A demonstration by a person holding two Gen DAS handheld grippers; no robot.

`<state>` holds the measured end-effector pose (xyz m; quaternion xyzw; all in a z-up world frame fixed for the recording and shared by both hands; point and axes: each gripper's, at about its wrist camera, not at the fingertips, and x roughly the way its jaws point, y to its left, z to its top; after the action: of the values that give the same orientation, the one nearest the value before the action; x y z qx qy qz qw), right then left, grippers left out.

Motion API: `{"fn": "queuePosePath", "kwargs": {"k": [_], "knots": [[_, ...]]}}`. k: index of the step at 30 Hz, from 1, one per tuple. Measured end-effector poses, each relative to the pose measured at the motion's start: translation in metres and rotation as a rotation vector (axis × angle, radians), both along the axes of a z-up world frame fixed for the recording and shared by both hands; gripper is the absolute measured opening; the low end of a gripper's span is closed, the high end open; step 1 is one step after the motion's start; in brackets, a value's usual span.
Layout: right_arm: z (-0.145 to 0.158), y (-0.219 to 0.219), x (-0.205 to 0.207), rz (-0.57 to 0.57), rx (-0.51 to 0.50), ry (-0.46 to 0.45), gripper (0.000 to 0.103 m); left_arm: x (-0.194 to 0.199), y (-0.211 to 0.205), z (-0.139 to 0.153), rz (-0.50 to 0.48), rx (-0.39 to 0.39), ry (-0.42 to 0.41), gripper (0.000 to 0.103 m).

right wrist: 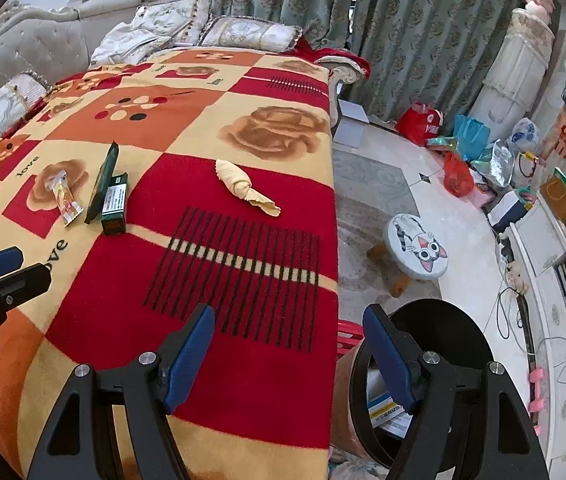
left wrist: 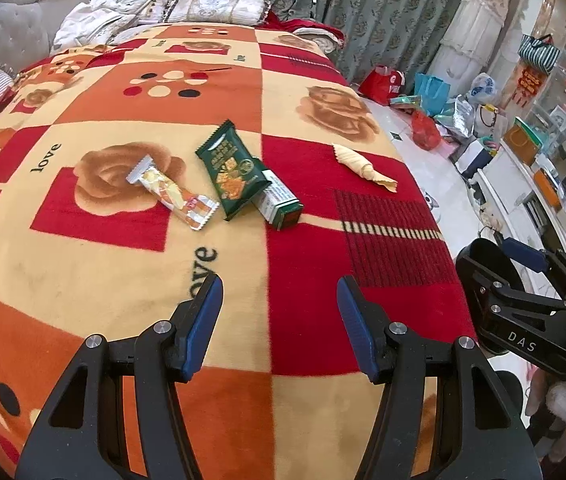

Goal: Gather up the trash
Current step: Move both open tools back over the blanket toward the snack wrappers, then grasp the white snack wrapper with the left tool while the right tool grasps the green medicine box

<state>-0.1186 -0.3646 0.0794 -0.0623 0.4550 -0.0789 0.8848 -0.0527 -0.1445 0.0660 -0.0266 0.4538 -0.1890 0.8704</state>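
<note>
I am holding both my jaws wide apart with nothing in them, left gripper (left wrist: 279,300) and right gripper (right wrist: 289,330). The wrappers (left wrist: 235,176) and twisted paper (right wrist: 245,188) are lying on the blanket (left wrist: 123,264), and the bin (right wrist: 435,336) is sitting beside it.

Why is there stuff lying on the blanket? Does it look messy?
Yes. Four bits of litter lie on the blanket: a silver-orange wrapper, a green snack packet leaning on a small green box, and a twisted yellow wrapper off alone.
</note>
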Motion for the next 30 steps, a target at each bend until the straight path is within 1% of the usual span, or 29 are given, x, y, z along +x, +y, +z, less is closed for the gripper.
{"fn": "queuePosePath", "kwargs": {"k": [3, 6, 8, 10, 11, 14, 18, 20, 24, 27, 30], "knots": [[-0.004, -0.001, 0.006, 0.017, 0.048, 0.018, 0.074, 0.005, 0.011, -0.001, 0.021, 0.008, 0.005, 0.058], [-0.01, -0.003, 0.014, 0.05, 0.161, 0.026, 0.074, 0.015, 0.027, -0.002, 0.057, 0.015, 0.013, 0.058], [-0.012, -0.003, 0.019, 0.088, 0.26, 0.003, 0.074, 0.022, 0.039, -0.003, 0.085, 0.013, 0.024, 0.058], [-0.015, -0.001, 0.027, 0.107, 0.326, 0.001, 0.074, 0.03, 0.05, -0.004, 0.117, 0.003, 0.037, 0.058], [-0.017, 0.003, 0.033, 0.122, 0.344, 0.009, 0.074, 0.034, 0.054, -0.004, 0.129, 0.0, 0.043, 0.058], [-0.018, 0.02, 0.049, 0.176, 0.373, 0.011, 0.073, 0.045, 0.065, -0.003, 0.154, -0.006, 0.058, 0.058], [-0.02, 0.049, 0.071, 0.263, 0.399, 0.019, 0.06, 0.057, 0.075, -0.002, 0.184, 0.019, 0.055, 0.058], [-0.022, 0.06, 0.083, 0.29, 0.407, 0.019, 0.058, 0.063, 0.081, -0.004, 0.2, 0.026, 0.059, 0.058], [-0.022, 0.079, 0.113, 0.335, 0.471, 0.026, 0.055, 0.074, 0.09, -0.01, 0.223, 0.023, 0.078, 0.058], [-0.022, 0.094, 0.132, 0.35, 0.423, 0.038, 0.054, 0.082, 0.09, -0.012, 0.23, 0.001, 0.085, 0.058], [-0.026, 0.098, 0.14, 0.337, 0.379, 0.073, 0.055, 0.093, 0.083, -0.019, 0.225, 0.007, 0.102, 0.058]]}}
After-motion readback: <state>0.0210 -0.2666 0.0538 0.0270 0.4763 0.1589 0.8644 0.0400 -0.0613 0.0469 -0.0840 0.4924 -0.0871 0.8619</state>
